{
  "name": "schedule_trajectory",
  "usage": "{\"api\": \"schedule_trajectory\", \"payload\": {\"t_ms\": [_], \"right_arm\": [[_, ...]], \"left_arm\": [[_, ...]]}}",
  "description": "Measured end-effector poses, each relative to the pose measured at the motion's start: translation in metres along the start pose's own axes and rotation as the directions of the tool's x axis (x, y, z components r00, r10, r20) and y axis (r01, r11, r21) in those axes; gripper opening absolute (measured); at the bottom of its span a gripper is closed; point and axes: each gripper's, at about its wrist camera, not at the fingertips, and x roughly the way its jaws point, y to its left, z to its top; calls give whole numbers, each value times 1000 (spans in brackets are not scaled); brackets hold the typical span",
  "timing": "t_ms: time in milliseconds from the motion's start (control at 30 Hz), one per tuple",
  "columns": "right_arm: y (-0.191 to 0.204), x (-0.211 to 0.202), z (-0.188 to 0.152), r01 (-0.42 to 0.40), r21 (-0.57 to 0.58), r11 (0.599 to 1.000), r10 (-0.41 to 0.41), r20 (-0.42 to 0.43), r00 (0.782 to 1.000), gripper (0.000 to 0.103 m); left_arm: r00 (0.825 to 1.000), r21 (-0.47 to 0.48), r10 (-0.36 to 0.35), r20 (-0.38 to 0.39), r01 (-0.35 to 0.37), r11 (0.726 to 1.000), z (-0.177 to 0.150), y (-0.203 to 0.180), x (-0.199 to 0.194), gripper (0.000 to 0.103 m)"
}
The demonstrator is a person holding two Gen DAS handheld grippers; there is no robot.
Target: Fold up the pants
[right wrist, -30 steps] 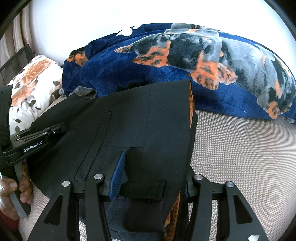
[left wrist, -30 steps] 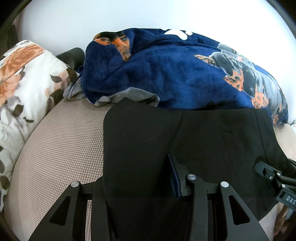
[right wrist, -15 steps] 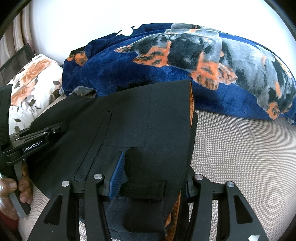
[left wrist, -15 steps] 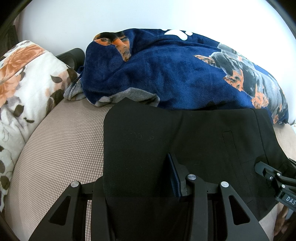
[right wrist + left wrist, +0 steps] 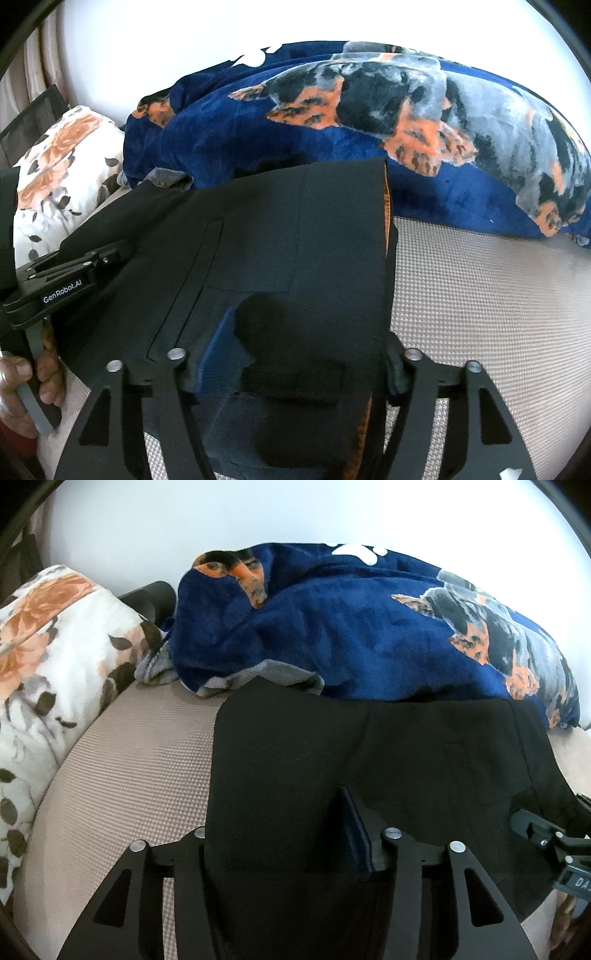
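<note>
Black pants (image 5: 369,768) lie folded flat on a beige woven bed surface (image 5: 122,775), waistband end toward me. My left gripper (image 5: 280,834) is open, its jaws wide apart with the pants' near edge lying between them. In the right wrist view the pants (image 5: 288,236) show a welt pocket and an orange inner edge at right. My right gripper (image 5: 295,354) is open too, jaws astride the waistband and a belt loop. Each gripper shows in the other's view, the right one (image 5: 546,834) and the left one (image 5: 74,273).
A navy fleece blanket with a dog print (image 5: 369,627) is heaped just behind the pants. A floral pillow (image 5: 48,657) sits at the left. A white wall is behind. Bare bed surface (image 5: 480,295) lies right of the pants.
</note>
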Motion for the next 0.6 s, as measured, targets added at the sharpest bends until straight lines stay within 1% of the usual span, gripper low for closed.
{"api": "schedule_trajectory", "payload": {"t_ms": [100, 133, 167, 200, 233, 267, 333, 367, 400, 433, 500, 567, 600], "right_arm": [[-6, -14, -4, 27, 4, 1000, -27, 37, 999, 68], [-9, -22, -7, 36, 12, 999, -37, 54, 998, 69], [-12, -31, -12, 37, 23, 999, -38, 70, 997, 72], [-13, -41, -17, 41, 33, 999, -44, 84, 996, 73], [-16, -50, -21, 48, 42, 998, -52, 101, 994, 75], [-18, -60, -25, 44, 41, 998, -49, 117, 992, 76], [-19, -80, -33, 41, 18, 999, -43, 144, 989, 77], [-19, -93, -36, 46, 1, 999, -45, 162, 986, 79], [-16, -103, -39, 44, -11, 999, -42, 175, 984, 80], [-16, -115, -42, 35, -22, 999, -30, 190, 981, 82], [-17, -138, -47, 10, -28, 1000, -4, 219, 976, 86], [-22, -163, -53, -11, -28, 1000, 18, 248, 969, 89], [-28, -178, -57, -21, -27, 999, 27, 264, 964, 89]], "left_arm": [[1000, -2, 14, 15, -14, 1000, 0, 7, -7, 53], [999, -6, 25, 25, -25, 1000, 0, 11, -11, 57], [998, -6, 51, 45, -51, 999, 0, 13, -17, 62], [995, -4, 73, 68, -73, 997, -1, 13, -23, 69], [991, -2, 92, 101, -92, 996, -1, 13, -33, 73], [985, -3, 102, 142, -103, 995, -1, 16, -46, 75], [975, -4, 103, 194, -104, 995, 1, 18, -68, 81], [970, -2, 108, 218, -110, 994, 2, 18, -79, 84], [964, -1, 117, 237, -120, 993, 4, 15, -87, 91], [955, -2, 130, 265, -135, 991, 4, 14, -100, 98], [930, -3, 156, 333, -164, 986, 1, 12, -127, 102], [907, -10, 162, 388, -172, 985, -3, 9, -156, 103], [903, -11, 152, 402, -161, 987, -4, 8, -166, 103]]}}
